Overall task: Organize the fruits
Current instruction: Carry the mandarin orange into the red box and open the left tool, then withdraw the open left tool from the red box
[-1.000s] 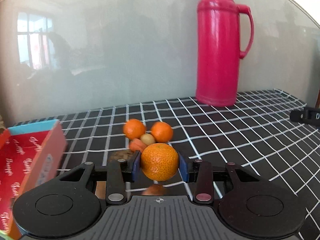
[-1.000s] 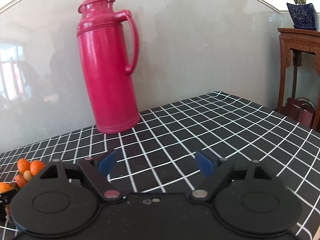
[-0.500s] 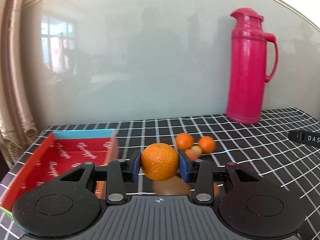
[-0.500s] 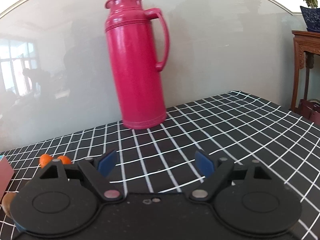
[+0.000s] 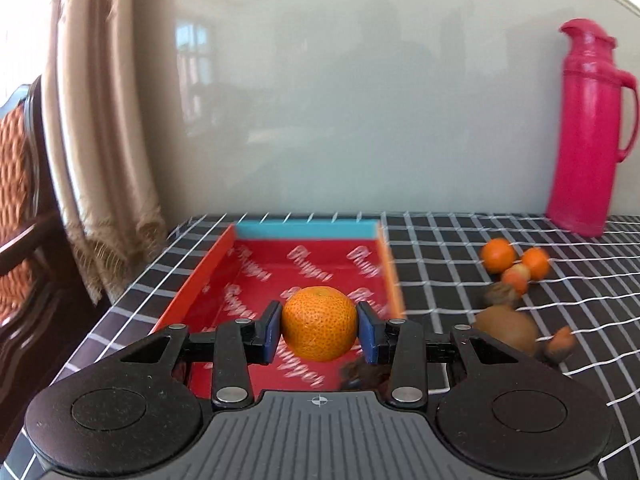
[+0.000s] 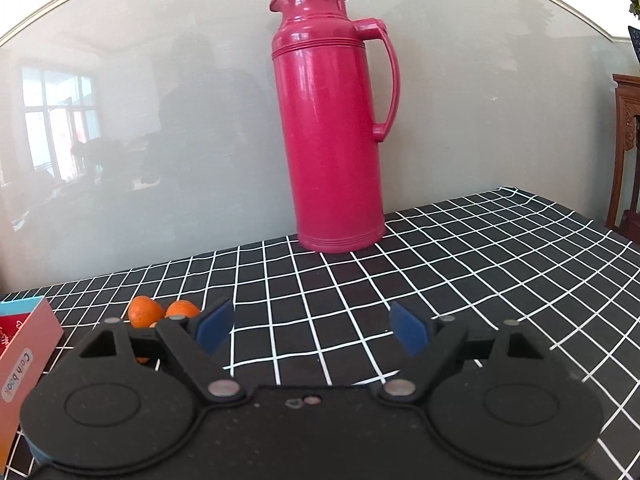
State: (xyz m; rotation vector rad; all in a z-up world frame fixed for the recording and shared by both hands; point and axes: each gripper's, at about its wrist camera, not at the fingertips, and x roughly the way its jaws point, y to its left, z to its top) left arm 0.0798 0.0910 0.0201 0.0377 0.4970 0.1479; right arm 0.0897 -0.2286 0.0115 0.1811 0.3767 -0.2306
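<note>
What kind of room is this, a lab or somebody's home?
Most likely a home: a pink thermos flask on a checked tablecloth, a fringed curtain and carved wooden furniture.

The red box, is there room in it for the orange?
Yes. The red box shows bare floor from its blue far wall down to the orange that the left gripper holds. The checked cloth in front of the pink thermos is free too. It is crowded right of the box, at the fruit pile.
</note>
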